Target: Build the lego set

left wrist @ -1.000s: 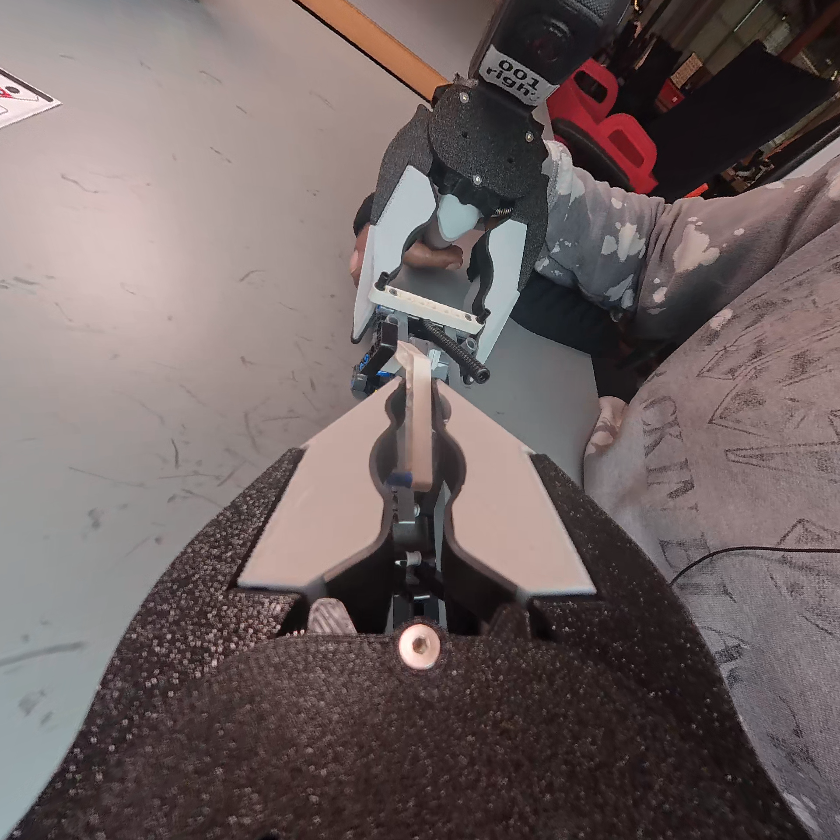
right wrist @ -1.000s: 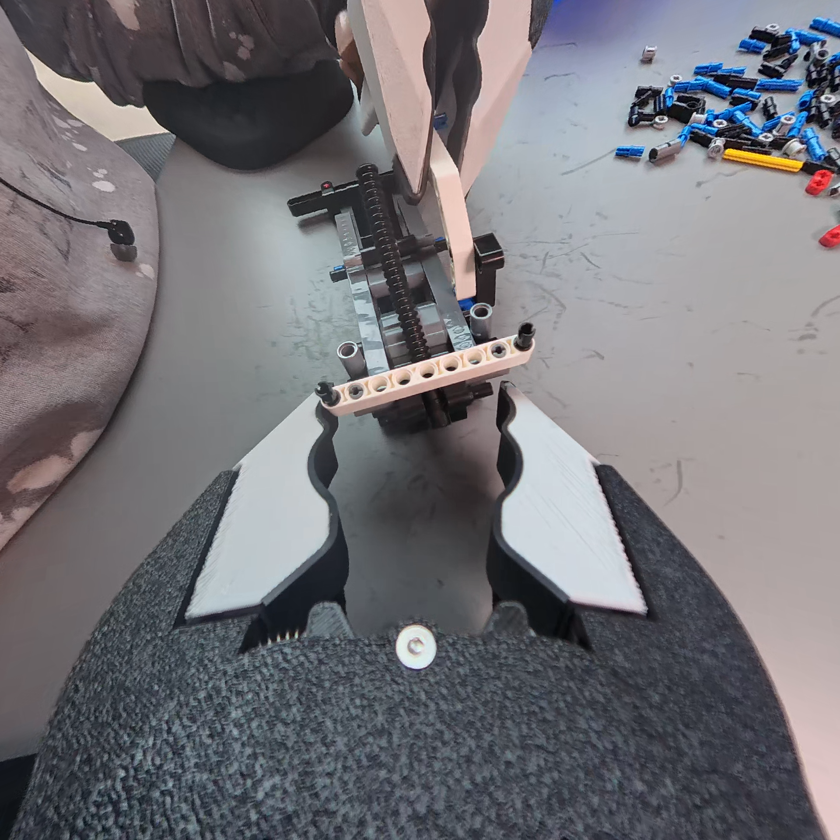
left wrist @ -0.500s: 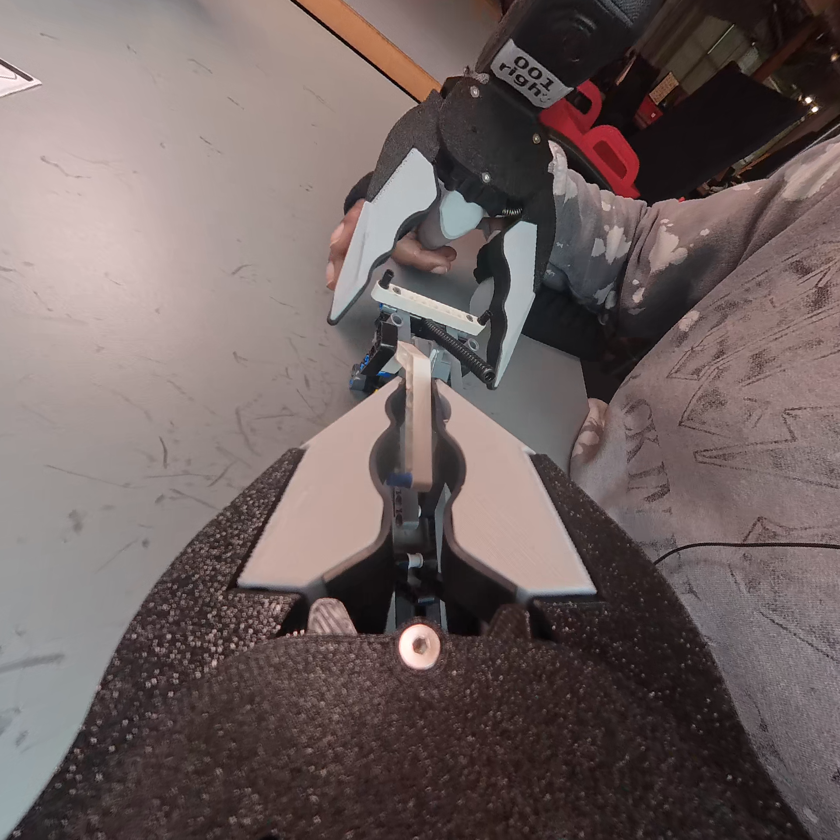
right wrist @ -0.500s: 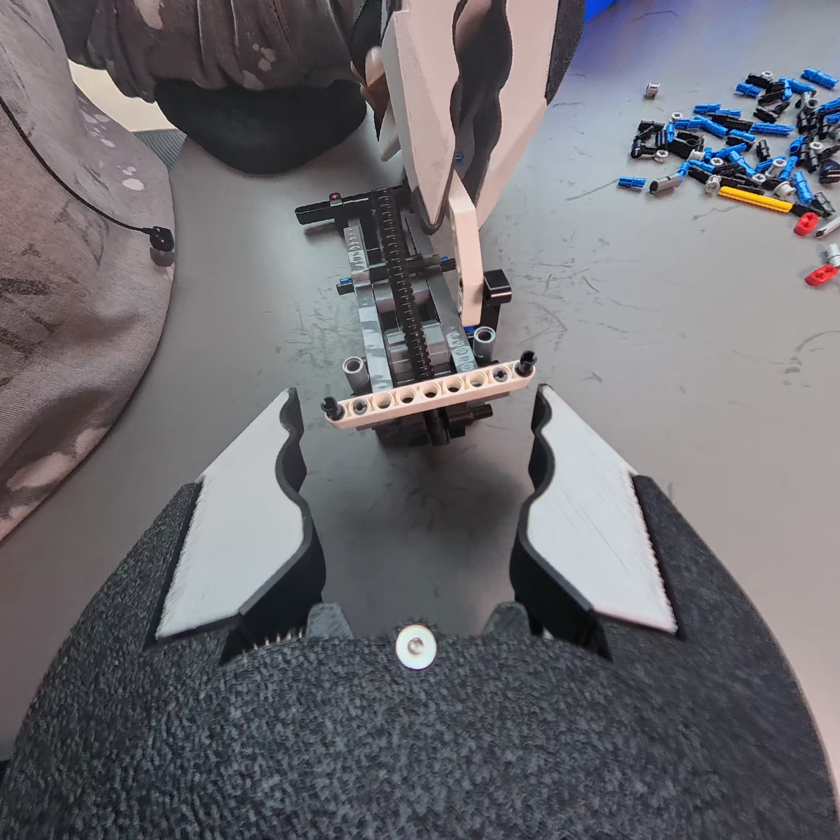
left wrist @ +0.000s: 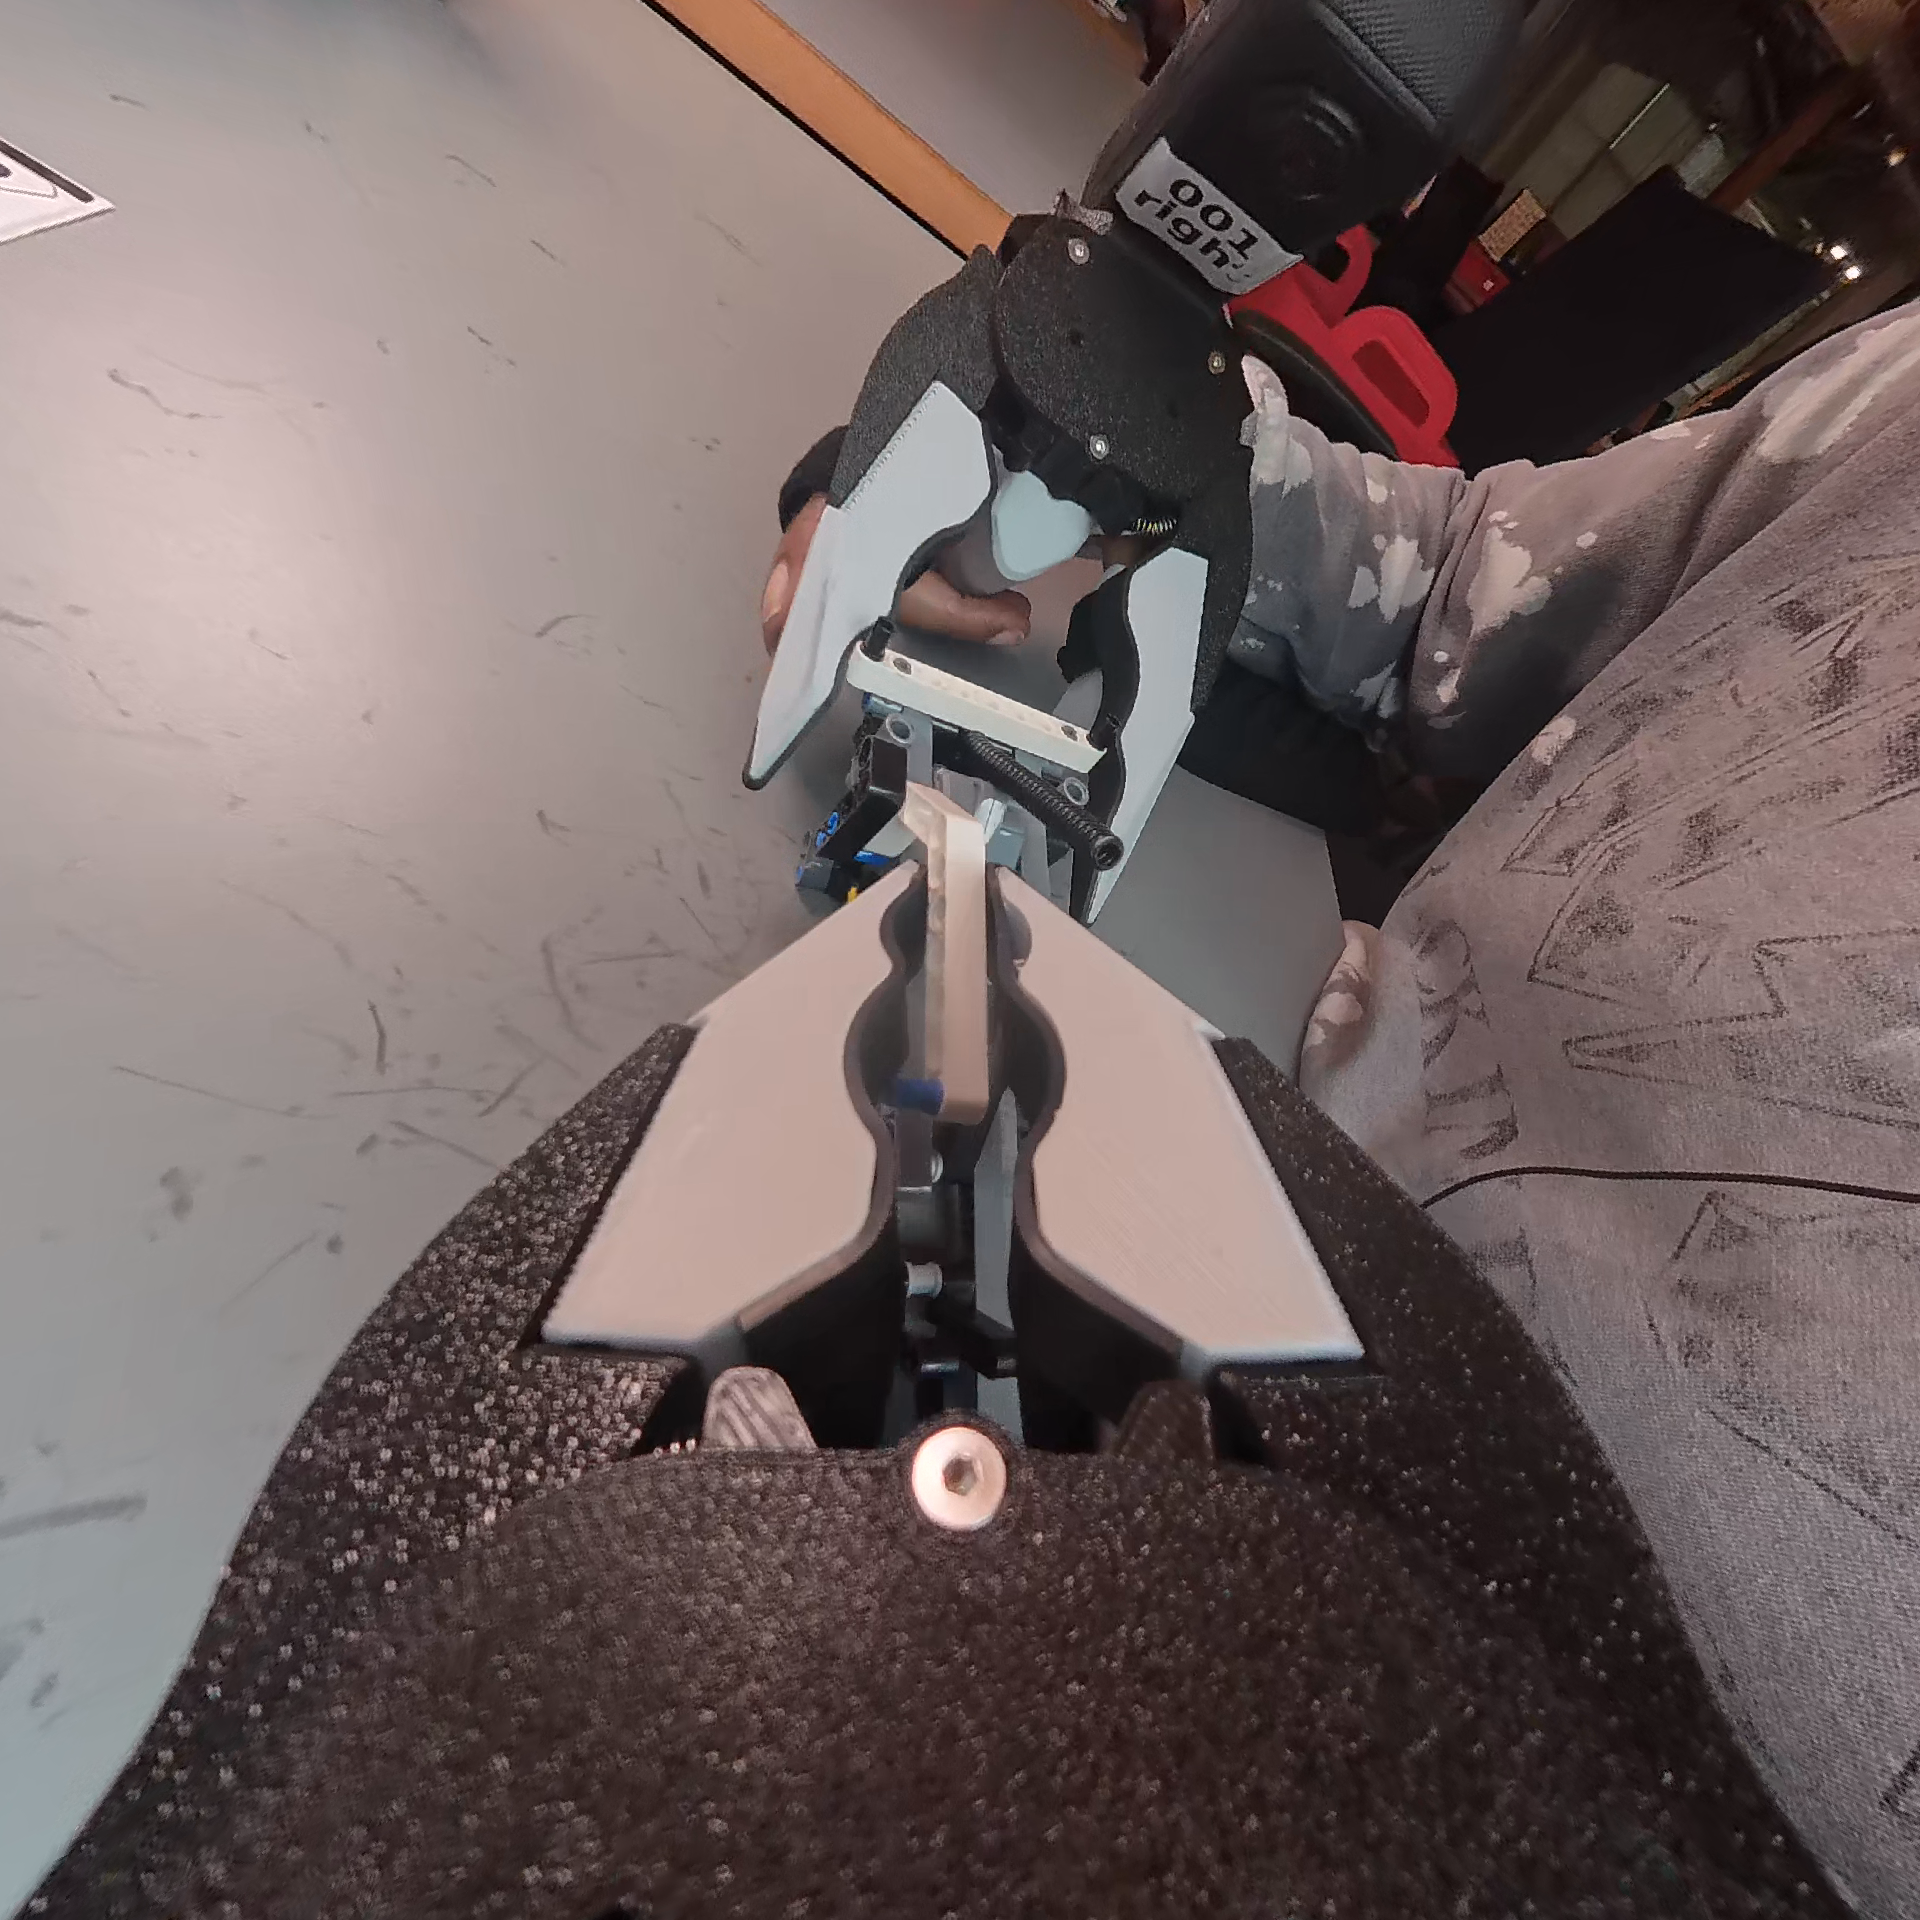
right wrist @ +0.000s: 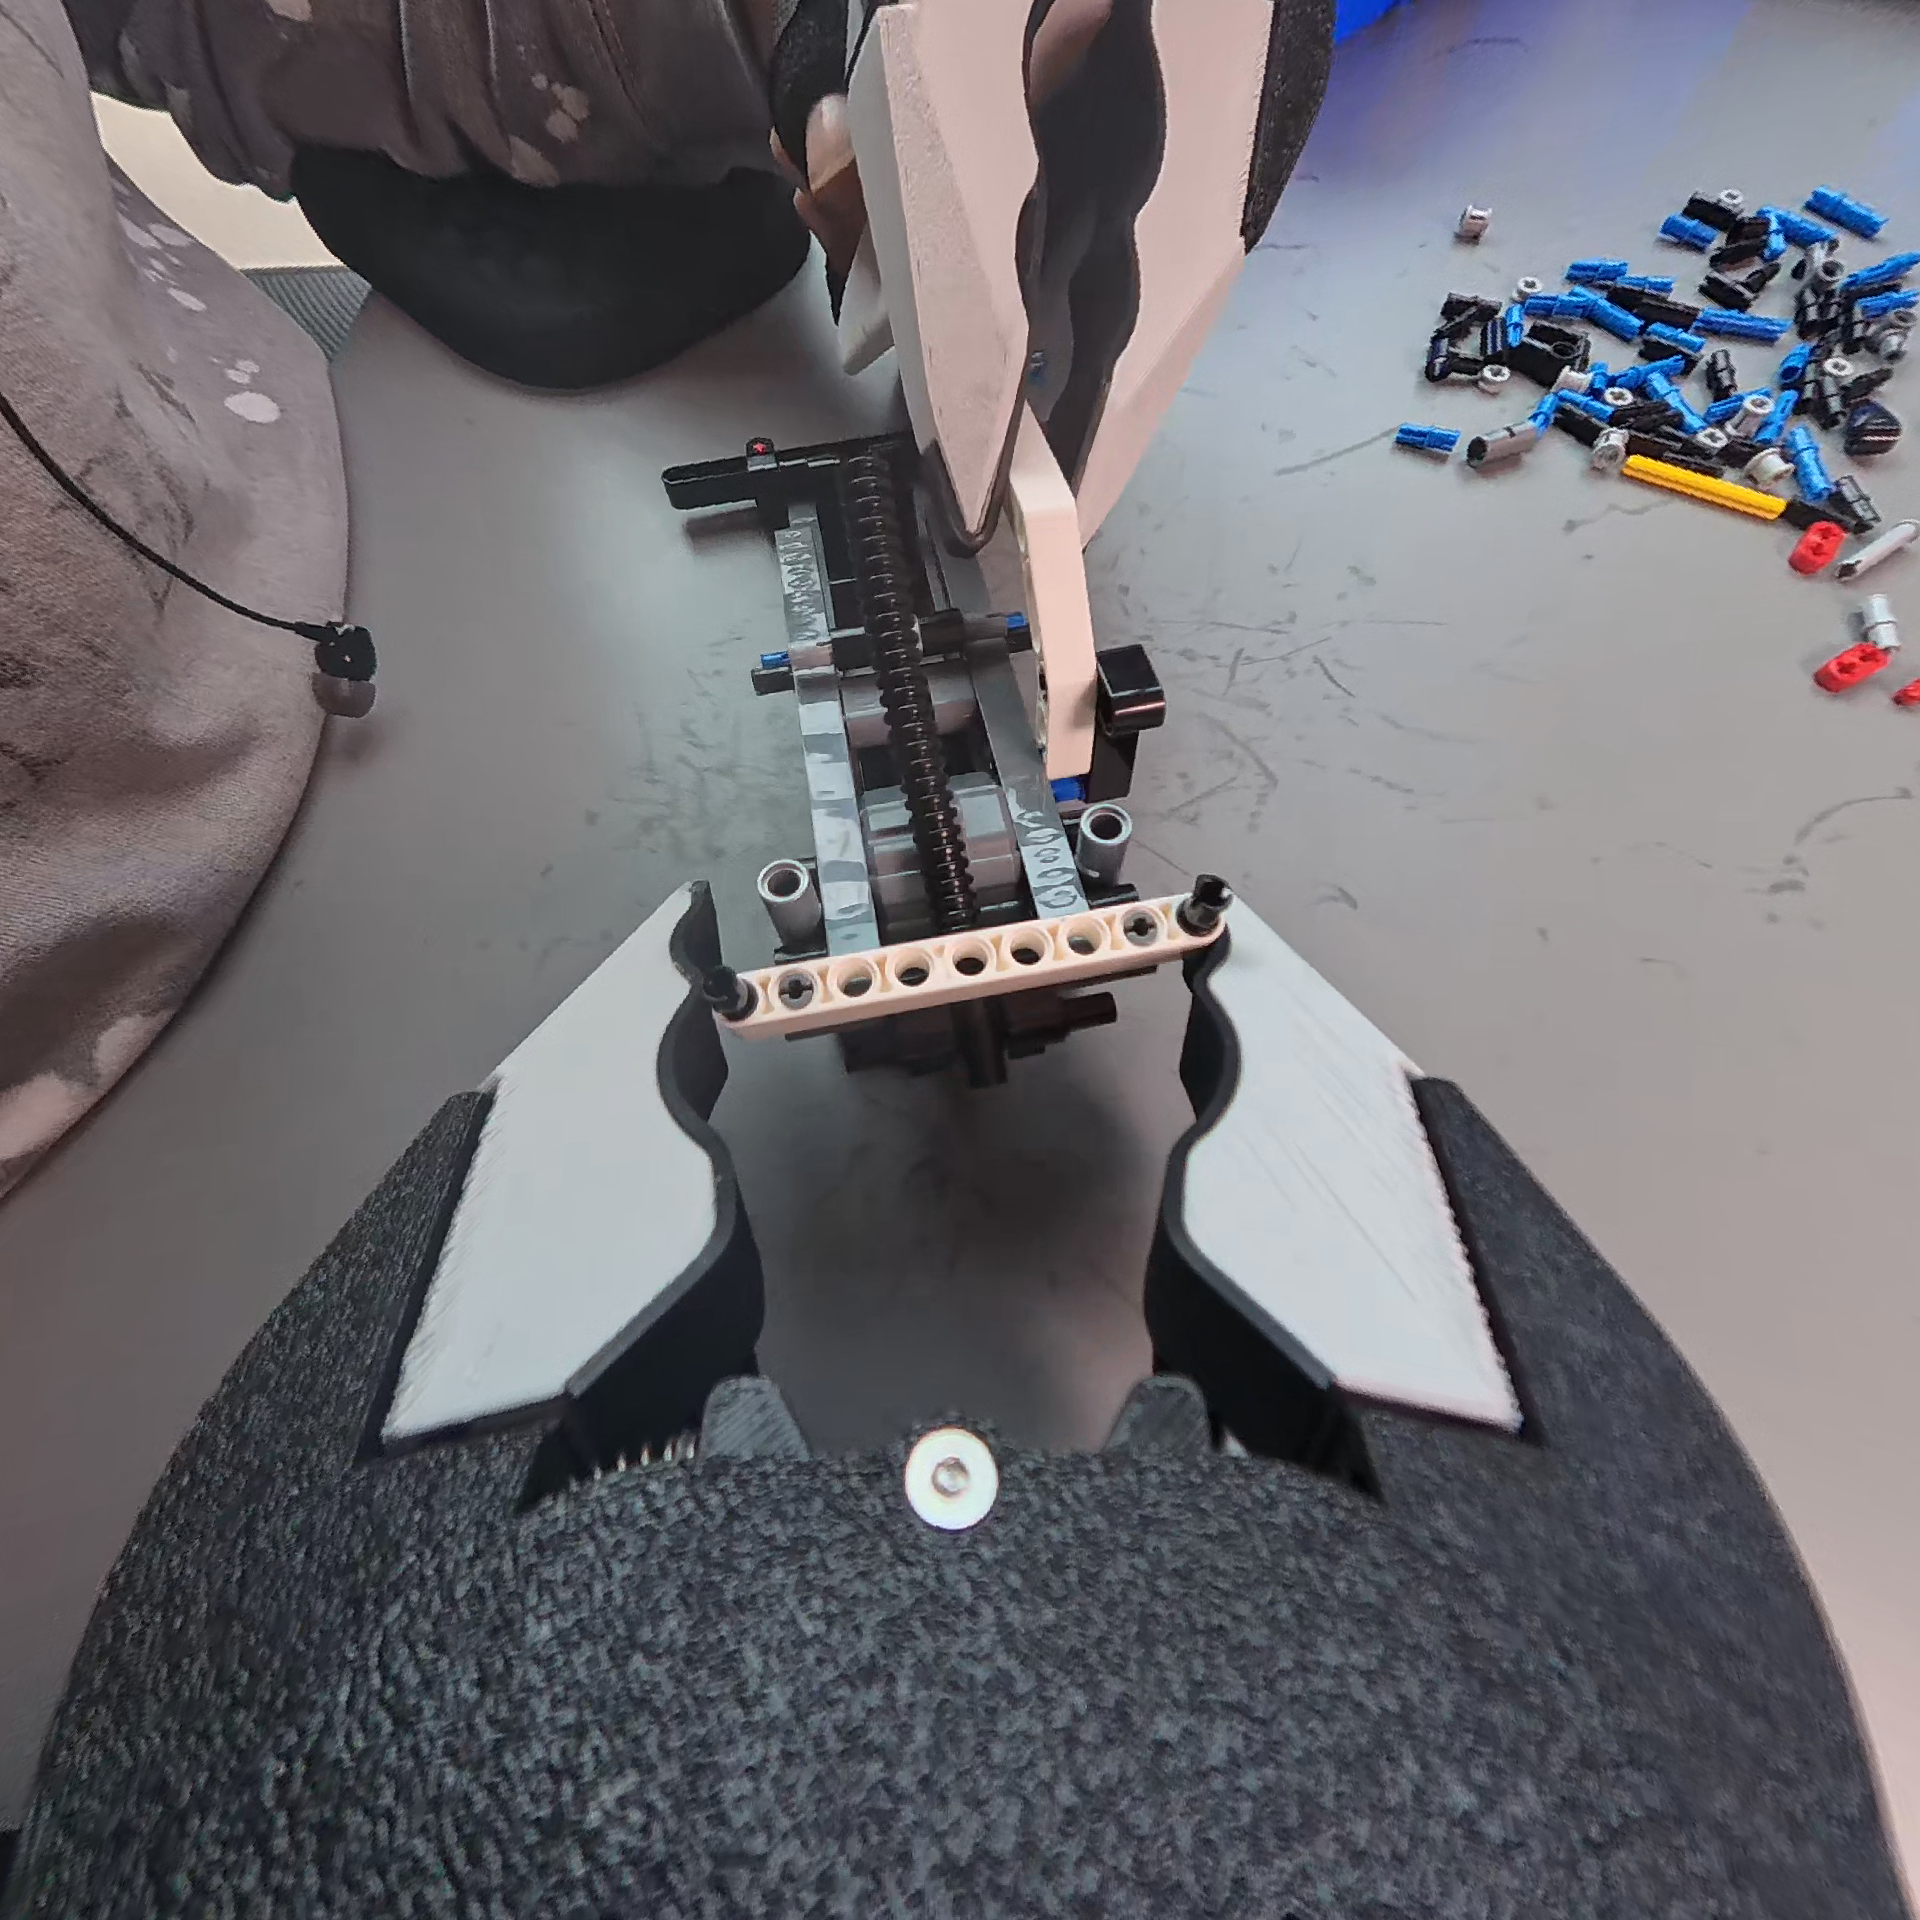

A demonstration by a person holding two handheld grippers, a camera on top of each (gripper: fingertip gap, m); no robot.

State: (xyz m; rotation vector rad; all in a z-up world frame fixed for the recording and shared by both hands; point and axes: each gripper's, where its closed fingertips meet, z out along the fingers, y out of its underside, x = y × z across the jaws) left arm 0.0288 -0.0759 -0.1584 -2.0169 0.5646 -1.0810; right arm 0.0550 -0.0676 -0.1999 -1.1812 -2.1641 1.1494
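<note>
The left tongs (left wrist: pixel 951 894) clamp the white curved piece (right wrist: pixel 1055 613) of the lego frame (right wrist: pixel 925 769) lying mid-surface. The right tongs (right wrist: pixel 956 935) stand wide, straddling the white beam (right wrist: pixel 966 961). Closing unevenly could snap off its end pins or skew the frame.

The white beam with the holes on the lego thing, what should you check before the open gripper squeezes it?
1. Left gripper shut on the white panel: ok.
2. Right gripper open wide enough: ok.
3. White beam sits between its fingertips: ok.
4. Both end pins free of the fingers: cannot tell, they look very close.
5. Model resting flat on the table: cannot tell.
6. Loose pieces clear of the model: ok.
</note>
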